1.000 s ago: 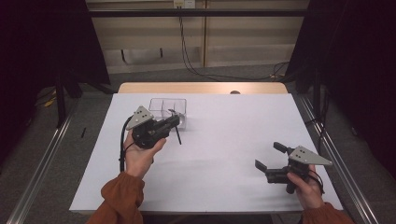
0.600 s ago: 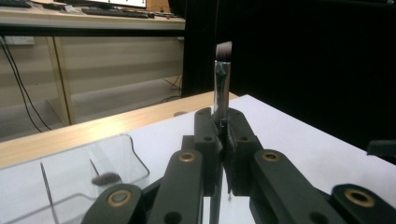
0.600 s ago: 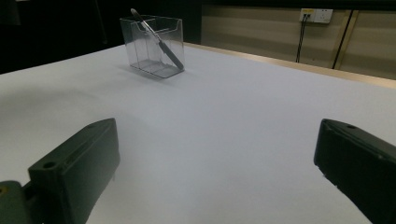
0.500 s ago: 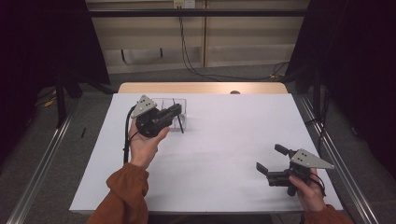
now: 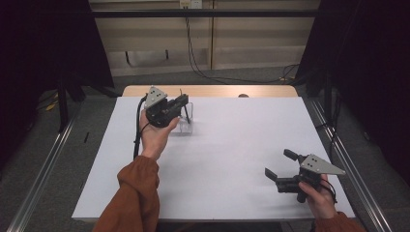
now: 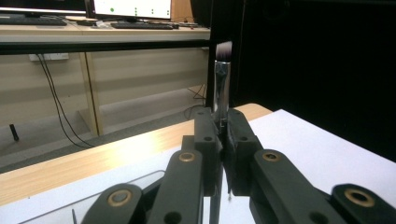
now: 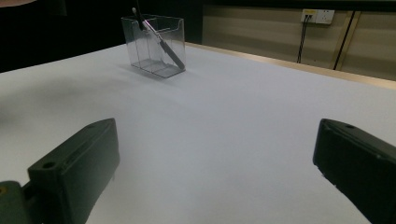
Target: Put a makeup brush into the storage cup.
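My left gripper (image 5: 180, 103) hangs at the back left of the white table (image 5: 232, 145), just over a clear plastic box (image 5: 187, 124). It is shut on a slim makeup brush (image 6: 222, 88). In the left gripper view the silver ferrule and white-tipped bristles rise above the jaws, and the handle runs down below them. I cannot tell whether the handle's end is inside the box. In the right gripper view the clear box (image 7: 154, 44) holds a thin tool leaning inside it. My right gripper (image 5: 276, 163) rests open near the front right, with nothing between its jaws.
A strip of bare wooden tabletop (image 5: 217, 91) runs along the far edge behind the white sheet. Metal rails (image 5: 43, 169) flank the table on both sides. Dark curtains and a wall with cables stand beyond.
My left gripper has carried the brush away from the person, toward the far edge and to the right, and now stands over the clear box. The right gripper has stayed put.
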